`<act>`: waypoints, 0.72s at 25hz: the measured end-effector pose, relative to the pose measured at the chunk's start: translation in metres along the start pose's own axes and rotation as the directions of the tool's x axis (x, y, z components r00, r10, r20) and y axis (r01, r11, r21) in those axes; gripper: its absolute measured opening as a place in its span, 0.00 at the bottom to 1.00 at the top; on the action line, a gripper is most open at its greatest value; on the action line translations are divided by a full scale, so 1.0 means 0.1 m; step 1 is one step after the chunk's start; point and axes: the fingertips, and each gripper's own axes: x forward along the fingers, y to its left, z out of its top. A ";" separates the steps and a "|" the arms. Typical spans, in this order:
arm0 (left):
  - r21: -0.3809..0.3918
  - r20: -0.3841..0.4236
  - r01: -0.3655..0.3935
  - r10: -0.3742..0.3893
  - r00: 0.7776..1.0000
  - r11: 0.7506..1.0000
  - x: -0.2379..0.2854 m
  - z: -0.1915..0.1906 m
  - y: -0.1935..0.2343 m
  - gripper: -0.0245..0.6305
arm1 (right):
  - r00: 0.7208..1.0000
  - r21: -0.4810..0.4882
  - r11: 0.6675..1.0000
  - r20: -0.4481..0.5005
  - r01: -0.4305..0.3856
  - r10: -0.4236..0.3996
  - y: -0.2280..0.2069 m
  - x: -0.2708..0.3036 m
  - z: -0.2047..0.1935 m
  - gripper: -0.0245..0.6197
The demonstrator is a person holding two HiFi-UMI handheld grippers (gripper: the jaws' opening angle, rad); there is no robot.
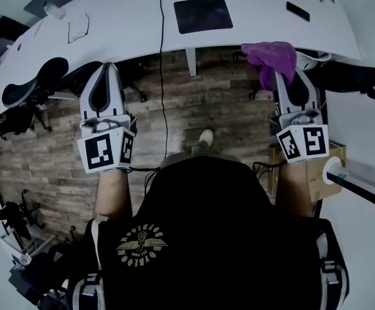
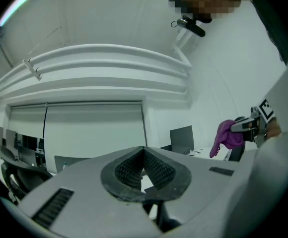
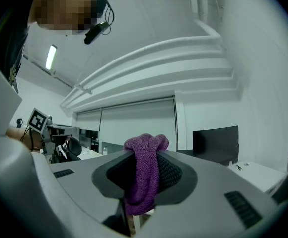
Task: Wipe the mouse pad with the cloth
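Cloth (image 1: 271,57) pinched in the right tool (image 1: 288,79)
Mouse pad (image 1: 202,15) lies ahead on the white counter (image 1: 123,24); best to lay the cloth flat on it. Left tool (image 1: 107,68) is pressed together, empty.

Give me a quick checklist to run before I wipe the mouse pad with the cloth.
1. Grip on cloth: ok, the right gripper jaws clamp it.
2. Free left gripper: ok, jaws together, nothing between them.
3. Bare pad: ok, nothing seen lying on it.
4. Cloth over the pad: not ok, it hangs at the desk edge, right of the pad.
5. Cable off the pad: ok, it runs just left of it, apart.
6. Where the pad is dirty: cannot tell.
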 end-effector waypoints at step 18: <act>0.013 0.010 -0.032 0.032 0.999 0.999 0.19 0.01 -0.06 0.04 | 0.999 0.001 1.000 0.033 -0.027 0.027 -0.24 0.25 0.07 0.19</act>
